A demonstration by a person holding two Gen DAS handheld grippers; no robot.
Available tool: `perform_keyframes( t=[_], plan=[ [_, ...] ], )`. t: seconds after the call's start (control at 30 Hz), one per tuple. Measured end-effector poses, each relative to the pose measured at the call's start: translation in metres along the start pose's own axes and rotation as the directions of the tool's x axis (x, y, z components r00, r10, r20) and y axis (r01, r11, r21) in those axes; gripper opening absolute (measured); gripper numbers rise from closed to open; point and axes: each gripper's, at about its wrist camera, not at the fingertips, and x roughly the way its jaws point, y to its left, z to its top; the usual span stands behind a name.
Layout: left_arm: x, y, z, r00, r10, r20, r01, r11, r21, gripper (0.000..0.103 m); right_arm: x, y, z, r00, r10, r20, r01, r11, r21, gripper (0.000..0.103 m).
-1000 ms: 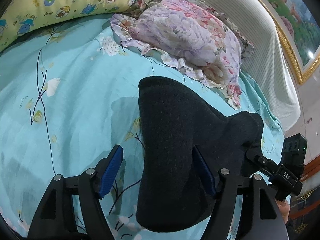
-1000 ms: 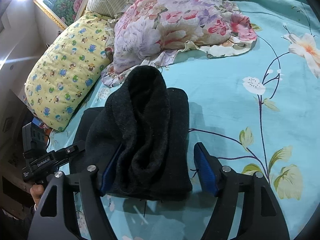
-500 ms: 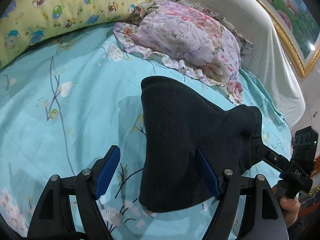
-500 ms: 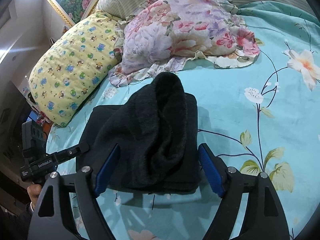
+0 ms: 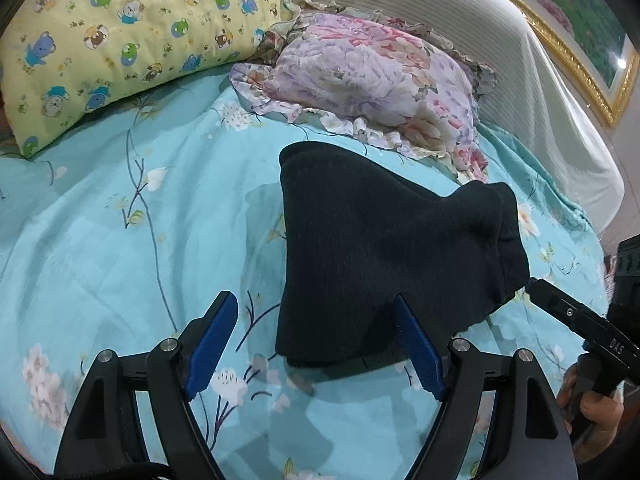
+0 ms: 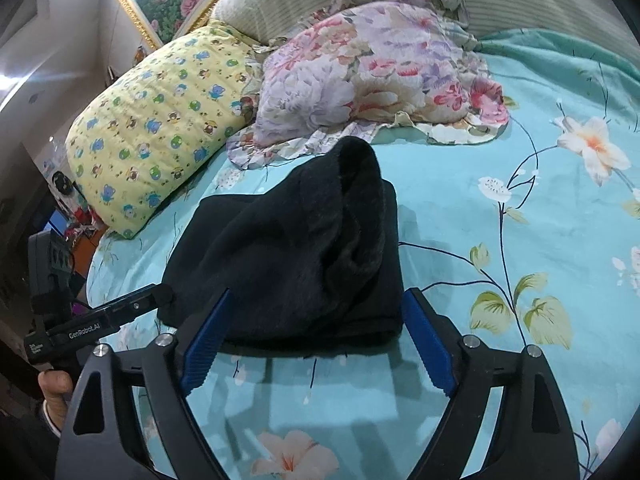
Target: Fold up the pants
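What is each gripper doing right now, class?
Left gripper: fingers opening, holding nothing; dark pants lie loose.
Right gripper: fingers opening, holding nothing.

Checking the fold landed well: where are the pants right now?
The pants lie folded on the teal floral sheet, just ahead of both grippers, below the floral pillow.

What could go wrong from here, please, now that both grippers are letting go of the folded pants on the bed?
1. The folded black pants have a raised hump of fabric on top; it may slump and undo the fold.
2. The right gripper has jaws opening astride the bundle's near edge; pulling back could drag it.
3. The left gripper has one finger beside the pants; it may snag the fleece.
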Motion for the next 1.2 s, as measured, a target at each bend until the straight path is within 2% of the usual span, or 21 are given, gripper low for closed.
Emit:
perform_keyframes(
  t=[0.27,0.57,0.7,0.9,1.2],
  plan=[
    [-0.012,-0.012,-0.014,0.997,0.078,0.016,-0.078,0.996,0.041,0.082,-0.014,0.017,-0.014,0.999,-0.025,0.045,0.028,0.997,-0.076,0.093],
    [-0.024,-0.02,-0.026,0.987,0.156,0.04,-0.158,0.984,0.081,0.083,-0.016,0.036,-0.03,0.997,-0.057,0.044,0.065,0.979,-0.191,0.096],
    [-0.026,-0.024,-0.033,0.984,0.168,0.054,-0.172,0.98,0.097,0.083,-0.018,0.045,-0.036,0.994,-0.086,0.061,0.099,0.965,-0.242,0.099],
    [-0.02,-0.03,-0.039,0.982,0.18,0.051,-0.185,0.975,0.126,0.084,-0.017,0.051,-0.044,0.992,-0.087,0.092,0.109,0.957,-0.269,0.099],
    [-0.01,-0.029,-0.045,0.976,0.214,0.04,-0.217,0.967,0.134,0.086,-0.006,0.052,-0.05,0.993,-0.089,0.074,0.106,0.955,-0.279,0.099]
  ],
)
